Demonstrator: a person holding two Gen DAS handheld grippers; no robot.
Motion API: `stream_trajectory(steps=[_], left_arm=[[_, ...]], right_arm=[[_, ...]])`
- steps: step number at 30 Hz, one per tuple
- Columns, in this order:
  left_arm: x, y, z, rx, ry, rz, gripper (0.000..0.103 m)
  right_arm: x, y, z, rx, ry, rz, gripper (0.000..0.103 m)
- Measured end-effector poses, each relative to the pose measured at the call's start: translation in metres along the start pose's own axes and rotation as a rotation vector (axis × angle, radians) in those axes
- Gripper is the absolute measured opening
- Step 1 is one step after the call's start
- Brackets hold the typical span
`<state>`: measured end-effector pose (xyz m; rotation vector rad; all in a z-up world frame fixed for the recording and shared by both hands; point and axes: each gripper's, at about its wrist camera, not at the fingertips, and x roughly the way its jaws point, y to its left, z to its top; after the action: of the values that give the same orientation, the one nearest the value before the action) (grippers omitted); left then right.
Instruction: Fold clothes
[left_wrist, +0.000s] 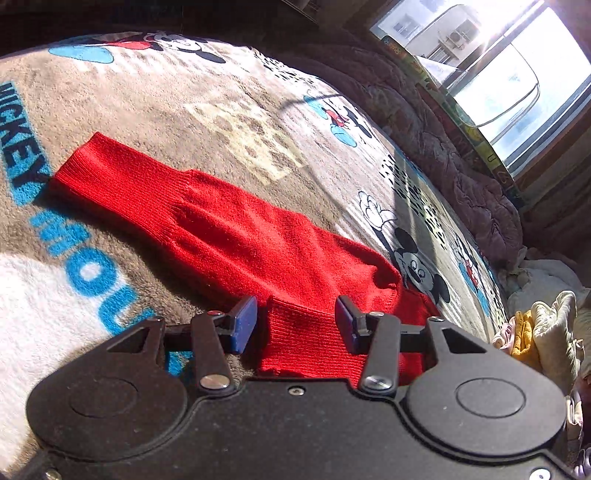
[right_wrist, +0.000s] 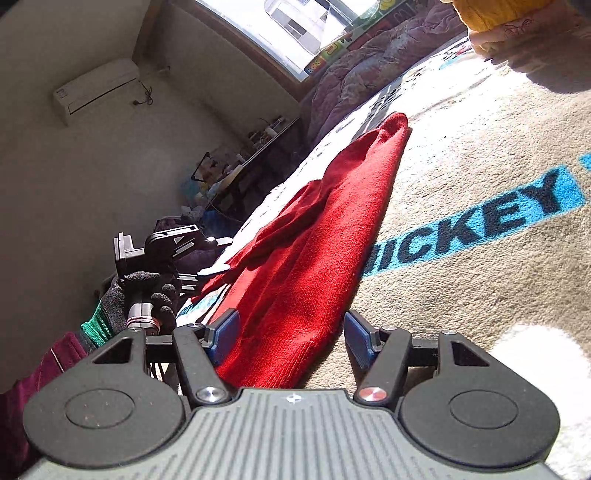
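A red knit sweater (left_wrist: 236, 236) lies on a Mickey Mouse blanket (left_wrist: 155, 110). One sleeve runs toward the upper left and ends in a ribbed cuff (left_wrist: 85, 166). My left gripper (left_wrist: 295, 321) hovers low over a ribbed edge of the sweater, blue pads (left_wrist: 243, 321) apart, the cloth between them and not pinched. In the right wrist view the sweater (right_wrist: 325, 229) stretches away from my right gripper (right_wrist: 290, 336), whose jaws stand wide around its near hem; the right pad is off the cloth. A gloved hand (right_wrist: 147, 295) holds the left gripper (right_wrist: 216, 256) at the sweater's left edge.
A crumpled purple quilt (left_wrist: 461, 166) lines the bed's far side below a bright window (left_wrist: 498, 66). A pile of pale and yellow clothes (left_wrist: 535, 332) sits at the right. A yellow garment (right_wrist: 498, 14) lies at the top right, and a cluttered desk (right_wrist: 240, 158) stands by the wall.
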<state>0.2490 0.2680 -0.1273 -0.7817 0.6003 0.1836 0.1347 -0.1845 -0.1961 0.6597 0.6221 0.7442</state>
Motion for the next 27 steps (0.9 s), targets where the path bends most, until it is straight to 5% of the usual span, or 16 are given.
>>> stream_trajectory(steps=[10, 13, 19, 27], left_arm=[[0.024, 0.011, 0.01, 0.068, 0.071, -0.086, 0.04], [0.02, 0.006, 0.007, 0.118, 0.059, -0.083, 0.007], [-0.019, -0.031, -0.006, 0.255, -0.063, -0.228, 0.004], [-0.07, -0.087, -0.049, 0.532, -0.141, -0.464, 0.004]], right_arm=[[-0.008, 0.0, 0.012, 0.092, -0.041, -0.038, 0.065], [-0.012, 0.001, 0.027, 0.118, -0.079, -0.056, 0.065], [0.002, -0.005, 0.075, 0.106, -0.109, -0.121, 0.065], [0.09, -0.038, 0.177, 0.255, -0.106, -0.082, 0.07]])
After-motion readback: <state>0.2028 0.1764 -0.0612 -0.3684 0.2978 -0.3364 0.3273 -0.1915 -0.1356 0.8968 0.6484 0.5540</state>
